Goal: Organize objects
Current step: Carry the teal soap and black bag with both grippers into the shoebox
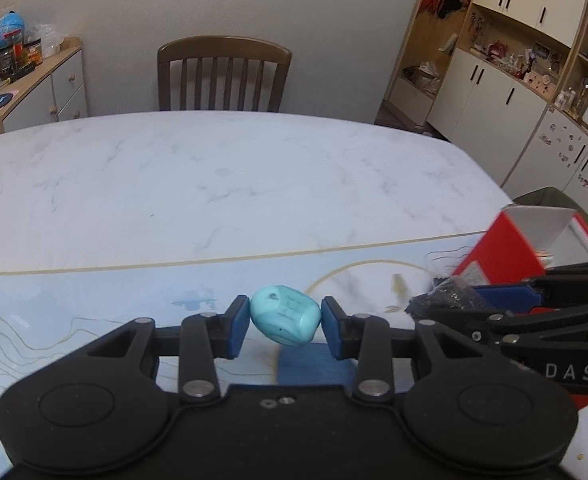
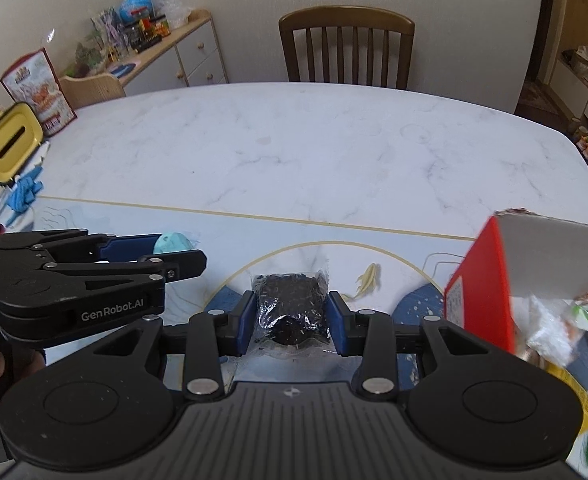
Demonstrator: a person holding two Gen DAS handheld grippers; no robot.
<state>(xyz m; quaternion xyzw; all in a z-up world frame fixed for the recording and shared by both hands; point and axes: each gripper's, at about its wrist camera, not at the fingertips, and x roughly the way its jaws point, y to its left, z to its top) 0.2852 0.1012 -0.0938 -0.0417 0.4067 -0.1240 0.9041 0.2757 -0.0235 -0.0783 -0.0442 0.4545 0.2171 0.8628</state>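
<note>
Bare tabletop (image 2: 294, 152) ahead, red box (image 2: 489, 280) rightward

Left gripper (image 1: 285, 326) sat left of right gripper (image 2: 290, 316), both above the mat (image 2: 134, 224) on the table (image 2: 294, 140). Open box (image 2: 489, 280) stood right of them; chair (image 2: 347, 48) behind the table.

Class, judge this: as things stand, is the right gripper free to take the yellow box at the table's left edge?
Probably not. The right gripper is shut on a clear packet of dark bits, and the left gripper lies between it and the yellow box.
</note>
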